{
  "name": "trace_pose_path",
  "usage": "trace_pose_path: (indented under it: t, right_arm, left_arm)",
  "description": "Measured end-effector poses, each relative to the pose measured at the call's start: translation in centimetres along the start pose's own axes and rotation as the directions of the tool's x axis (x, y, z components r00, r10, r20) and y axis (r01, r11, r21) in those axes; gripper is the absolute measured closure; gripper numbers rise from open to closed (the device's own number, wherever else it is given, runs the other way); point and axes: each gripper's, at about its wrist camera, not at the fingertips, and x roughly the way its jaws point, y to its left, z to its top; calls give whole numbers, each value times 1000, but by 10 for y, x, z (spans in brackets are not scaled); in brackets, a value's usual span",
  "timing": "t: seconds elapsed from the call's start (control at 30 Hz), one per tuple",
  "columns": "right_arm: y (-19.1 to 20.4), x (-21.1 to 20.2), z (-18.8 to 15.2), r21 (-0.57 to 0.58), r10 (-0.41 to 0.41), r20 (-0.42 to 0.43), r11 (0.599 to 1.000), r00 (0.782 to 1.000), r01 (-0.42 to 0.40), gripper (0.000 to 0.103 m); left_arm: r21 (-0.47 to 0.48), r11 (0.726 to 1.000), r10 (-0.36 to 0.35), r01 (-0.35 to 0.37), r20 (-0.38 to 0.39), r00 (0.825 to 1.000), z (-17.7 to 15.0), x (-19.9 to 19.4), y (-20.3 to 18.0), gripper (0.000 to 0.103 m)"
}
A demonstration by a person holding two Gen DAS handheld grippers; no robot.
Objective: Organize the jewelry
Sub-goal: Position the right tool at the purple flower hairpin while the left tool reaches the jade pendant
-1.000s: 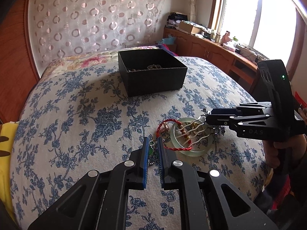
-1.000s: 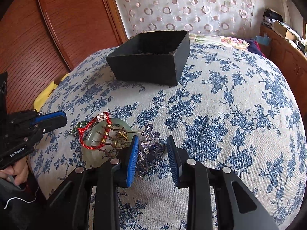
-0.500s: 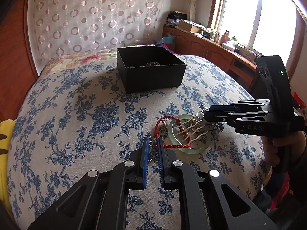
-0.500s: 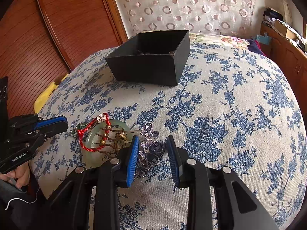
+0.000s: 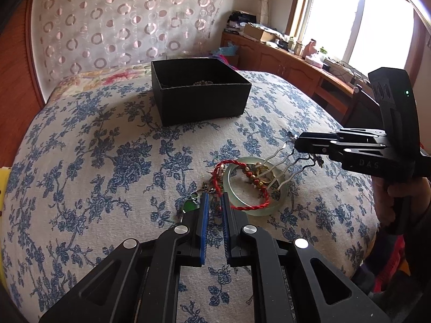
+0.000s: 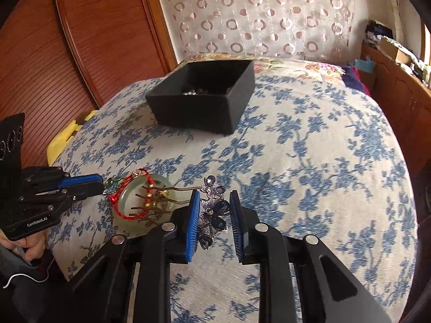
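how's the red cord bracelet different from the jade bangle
The cord bracelet is a thin, twisted red loop, limp and bent out of round; the bangle is a thick, pale green, rigid, even ring. The bracelet carries small charms at one end; the bangle is plain. The bracelet drapes across the bangle, which lies flat on the bedspread. Both sit near the left tongs.

The bed (image 5: 107, 161) cover is white with blue flowers. The box (image 5: 199, 91) is black. The cord bracelet (image 5: 239, 185) is red, the bangle (image 5: 253, 207) pale green.
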Motion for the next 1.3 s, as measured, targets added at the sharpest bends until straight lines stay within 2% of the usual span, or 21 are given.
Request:
trace_pose_path:
  t: [0.1,0.6,0.7,0.8,1.0,1.3]
  right_arm:
    - [-4,-4,0,1,-18,8,1000,1000,18,78]
    - [-8,-3,-5,11,-14,5,1000,1000,14,78]
    - [-8,-3,-5,12,-13,5,1000,1000,13,78]
    - [-8,-4,-5,11,-12,4,1000,1000,12,78]
    - [-6,-3,-7,1,-10,4,1000,1000,10,78]
    - [-4,-10,2,-17,-23,32,1000,999,24,78]
  left_arm:
    - [5,1000,-11,11,3,1000,2,1,-3,85]
    - [12,999,-50,51,-46,998,-4,18,-11,85]
    - [6,998,-57,58,-47,997,-4,19,-10,86]
    - [8,999,-44,44,-49,998,-4,20,-9,94]
    - [10,999,-37,38,-51,998,-4,20,-8,96]
    - [9,999,-39,39,39,998,13,-10,-6,97]
